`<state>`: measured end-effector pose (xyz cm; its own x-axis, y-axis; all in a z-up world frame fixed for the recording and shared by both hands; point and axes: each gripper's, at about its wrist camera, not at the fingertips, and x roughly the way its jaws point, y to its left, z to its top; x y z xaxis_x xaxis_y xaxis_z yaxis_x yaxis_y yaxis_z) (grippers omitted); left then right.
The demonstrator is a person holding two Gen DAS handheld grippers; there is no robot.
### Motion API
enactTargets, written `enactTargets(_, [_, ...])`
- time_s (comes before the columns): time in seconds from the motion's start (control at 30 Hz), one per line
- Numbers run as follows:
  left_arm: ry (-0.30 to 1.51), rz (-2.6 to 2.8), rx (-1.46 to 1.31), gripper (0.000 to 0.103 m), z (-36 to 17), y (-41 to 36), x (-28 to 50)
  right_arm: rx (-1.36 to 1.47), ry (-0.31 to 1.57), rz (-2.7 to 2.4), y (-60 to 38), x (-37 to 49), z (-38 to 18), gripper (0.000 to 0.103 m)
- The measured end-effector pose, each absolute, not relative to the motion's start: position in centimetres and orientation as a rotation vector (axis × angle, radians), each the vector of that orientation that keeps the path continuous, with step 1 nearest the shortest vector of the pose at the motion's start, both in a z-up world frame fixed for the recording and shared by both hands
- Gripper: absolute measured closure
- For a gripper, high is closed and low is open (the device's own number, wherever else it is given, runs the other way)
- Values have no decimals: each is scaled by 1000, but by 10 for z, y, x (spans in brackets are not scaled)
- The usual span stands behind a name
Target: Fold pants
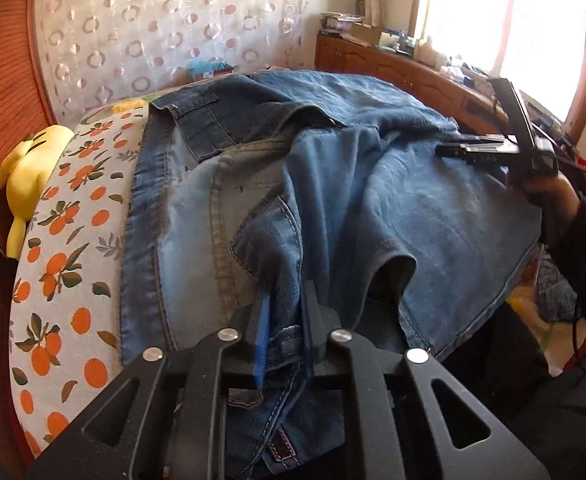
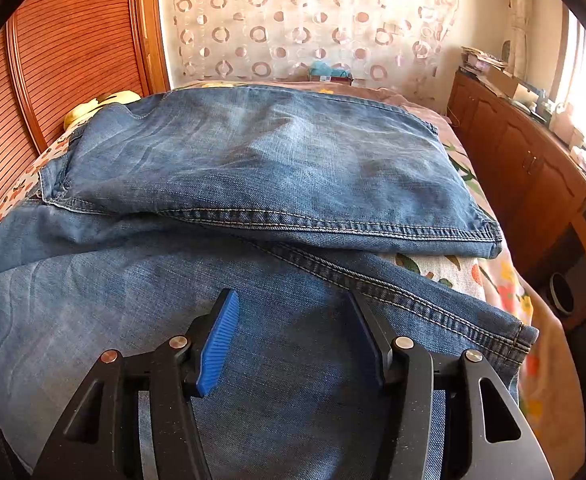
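Left wrist view: left gripper [image 1: 287,320] clamps bunched jeans [image 1: 333,184] near their waistband, unfolded on the bed [image 1: 69,216]; right gripper [image 2: 293,336] hovers open above a leg; folding barely begun.

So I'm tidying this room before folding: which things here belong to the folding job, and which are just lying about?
Part of the job:
- jeans
- left claw, gripping denim
- right claw, open above the jeans

Lying about:
- yellow soft toy
- clutter on the wooden cabinet
- teal item by the curtain
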<state>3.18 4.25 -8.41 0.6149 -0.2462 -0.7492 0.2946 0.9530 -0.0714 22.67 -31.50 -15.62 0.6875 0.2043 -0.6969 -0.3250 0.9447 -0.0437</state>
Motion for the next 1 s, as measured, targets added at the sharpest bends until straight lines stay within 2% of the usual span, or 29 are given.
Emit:
enactTargets(0.23, [778, -308, 68, 60, -52, 55, 30, -169, 757, 298, -315, 227, -156, 46])
enactTargets(0.47, [697, -233, 47, 58, -22, 76, 68, -169, 757, 298, -315, 227, -156, 45])
enactTargets(0.67, [848, -226, 31, 58, -61, 78, 113, -169, 757, 298, -315, 227, -156, 45])
enactTargets(1.0, [897, -308, 33, 58, -87, 37, 74, -169, 757, 298, -314, 227, -156, 45])
